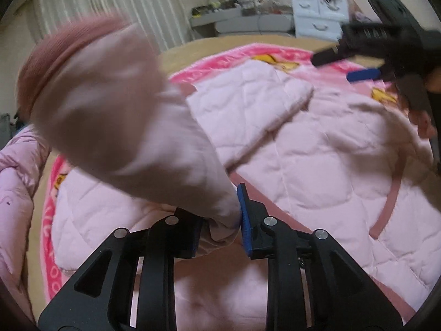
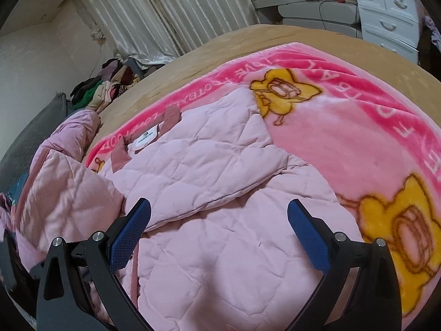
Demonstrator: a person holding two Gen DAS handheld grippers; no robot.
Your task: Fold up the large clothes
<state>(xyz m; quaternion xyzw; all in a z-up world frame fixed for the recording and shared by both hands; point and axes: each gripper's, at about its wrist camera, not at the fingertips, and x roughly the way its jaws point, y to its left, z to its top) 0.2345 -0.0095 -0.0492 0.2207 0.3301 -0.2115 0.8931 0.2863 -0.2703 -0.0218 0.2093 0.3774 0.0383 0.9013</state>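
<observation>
We've got the left gripper (image 1: pixel 220 220) clamped on the puffy jacket sleeve (image 1: pixel 124 115), right gripper (image 2: pixel 217 237) wide open and empty, so that slick sleeve could easily slide out mid-fold and flop crooked across the jacket (image 2: pixel 220 220).

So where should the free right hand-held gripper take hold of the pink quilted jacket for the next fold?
Probably the loose edge of the folded-over panel on the jacket, coming from the near side. That edge lies raised along a clean line, so open fingers could slide around it.

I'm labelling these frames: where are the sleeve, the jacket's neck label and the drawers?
sleeve (image 1: pixel 115 115), left wrist view, blurred middle
neck label (image 2: pixel 147 137), right wrist view, white patch
drawers (image 2: pixel 388 13), right wrist view, front
</observation>
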